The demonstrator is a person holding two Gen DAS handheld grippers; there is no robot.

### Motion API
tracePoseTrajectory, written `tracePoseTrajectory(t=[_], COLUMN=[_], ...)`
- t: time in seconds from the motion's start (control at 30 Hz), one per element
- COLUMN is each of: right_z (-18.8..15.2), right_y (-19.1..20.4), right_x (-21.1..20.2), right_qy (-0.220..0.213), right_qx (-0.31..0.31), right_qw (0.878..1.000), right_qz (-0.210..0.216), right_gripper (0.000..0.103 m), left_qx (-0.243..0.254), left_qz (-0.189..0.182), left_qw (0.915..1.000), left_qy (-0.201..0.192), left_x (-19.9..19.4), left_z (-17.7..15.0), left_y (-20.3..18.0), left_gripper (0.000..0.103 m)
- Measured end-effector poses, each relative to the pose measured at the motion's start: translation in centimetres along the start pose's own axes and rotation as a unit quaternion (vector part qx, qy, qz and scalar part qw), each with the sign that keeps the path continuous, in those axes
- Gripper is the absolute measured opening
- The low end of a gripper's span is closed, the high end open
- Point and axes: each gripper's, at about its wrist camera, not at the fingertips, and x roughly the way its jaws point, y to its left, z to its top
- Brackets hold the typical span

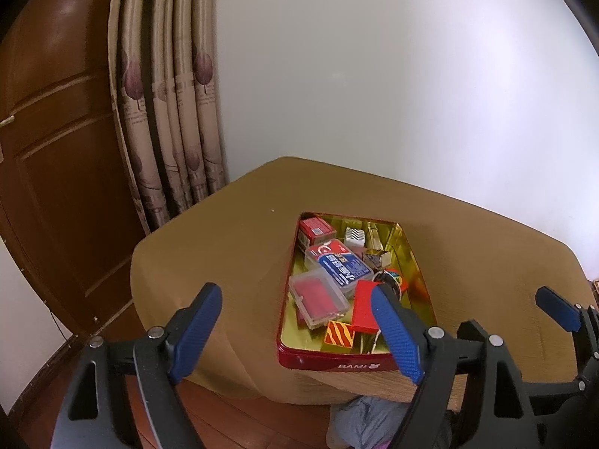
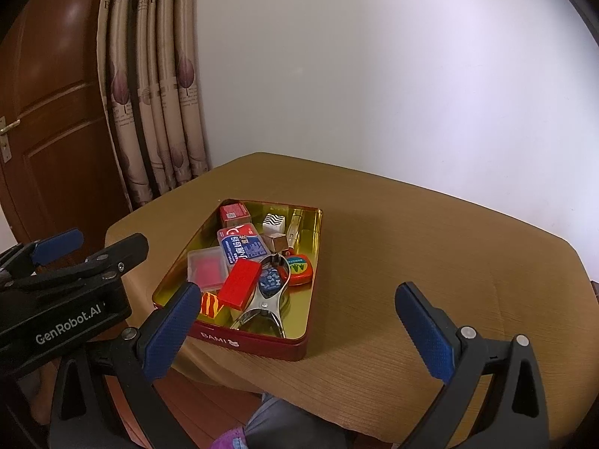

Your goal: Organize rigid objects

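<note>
A red tin (image 1: 337, 364) (image 2: 262, 344) with a gold inside sits on the tan-covered table near its front edge. It holds several small objects: a red block (image 2: 239, 284) (image 1: 365, 312), a clear case with a red insert (image 1: 318, 299) (image 2: 206, 267), a blue and red box (image 1: 342, 267) (image 2: 243, 245), a striped orange block (image 1: 338, 333), a metal clip tool (image 2: 267, 305) and a round tape measure (image 2: 299, 267). My left gripper (image 1: 299, 331) is open and empty, above the table's front edge. My right gripper (image 2: 305, 333) is open and empty, over the tin's near right corner.
The table (image 2: 430, 247) stands in a corner against a white wall. Curtains (image 1: 168, 112) and a brown wooden door (image 1: 56, 149) are to the left. Wooden floor (image 1: 243, 422) lies below the table's front. The right gripper also shows in the left wrist view (image 1: 558, 308).
</note>
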Motion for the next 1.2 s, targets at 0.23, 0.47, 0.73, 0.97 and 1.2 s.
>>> tracePoseTrajectory(t=[0.23, 0.47, 0.73, 0.97, 1.2], right_z=[0.0, 0.0, 0.0, -0.2, -0.2], right_y=[-0.2, -0.2, -0.2, -0.3, -0.6], right_x=[0.0, 0.2, 0.3, 0.4, 0.7], right_qy=[0.002, 0.005, 0.007, 0.011, 0.011], right_qx=[0.002, -0.002, -0.004, -0.004, 0.004], right_qw=[1.000, 1.000, 1.000, 1.000, 1.000], right_qz=[0.004, 0.004, 0.004, 0.005, 0.007], right_gripper=[0.103, 0.103, 0.103, 0.103, 0.103], left_qx=[0.011, 0.012, 0.004, 0.004, -0.008], left_qz=[0.061, 0.044, 0.038, 0.033, 0.031], left_qw=[0.9962, 0.9974, 0.9983, 0.9987, 0.9993], left_qy=[-0.062, -0.055, -0.043, -0.039, -0.019], left_x=[-1.8, -1.9, -1.1, -0.9, -0.5], left_z=[-0.6, -0.6, -0.5, -0.6, -0.5], left_y=[-0.8, -0.7, -0.5, -0.5, -0.2], left_gripper=[0.084, 0.084, 0.084, 0.084, 0.084])
